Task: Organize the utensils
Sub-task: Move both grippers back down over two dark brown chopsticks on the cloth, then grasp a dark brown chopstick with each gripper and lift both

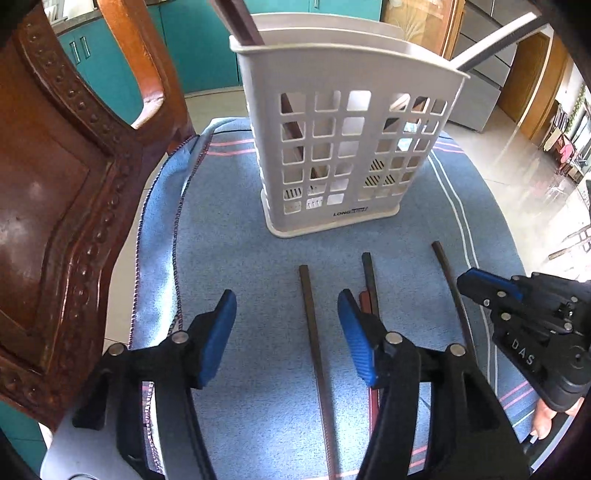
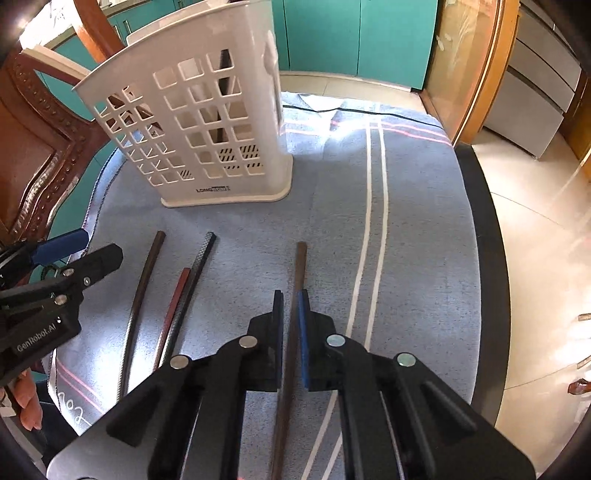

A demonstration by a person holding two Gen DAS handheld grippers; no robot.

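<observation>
**Right gripper clamped on a chopstick, left gripper standing open over another**

Nearest in the right wrist view, the right gripper (image 2: pixel 292 306) is pinching a long, dark brown chopstick (image 2: pixel 298 266), its black pad and its blue pad pressing the stick from either side. The stick is running forward past the fingertips towards the far edge of the table and lying just beside the pair of white stripes in the light blue striped cloth (image 2: pixel 417 236).

In the left wrist view, the left gripper (image 1: pixel 287 325) is standing with its blue-padded jaws spread apart, nothing between the pads. A thin dark square-section chopstick (image 1: pixel 312 325) is lying on the cloth in the gap below them, untouched. Just beside it, partly hidden behind the right-hand pad, a black textured chopstick (image 1: pixel 368 273) and a shorter red chopstick (image 1: pixel 365 301) are lying side by side and touching. A thinner dark chopstick (image 1: pixel 448 277) is lying further towards the right edge of the cloth, passing under the right gripper.

Beyond the loose sticks, near the far edge of the table, a white plastic slotted utensil holder (image 1: pixel 347 144) is standing upright on the cloth. A dark brown stick (image 1: pixel 240 22) is leaning out of its left compartment, and a grey-and-black stick (image 1: pixel 498 40) is leaning out of its right compartment.

A carved brown wooden chair (image 1: pixel 62 177) is standing at the left edge of the table.
</observation>
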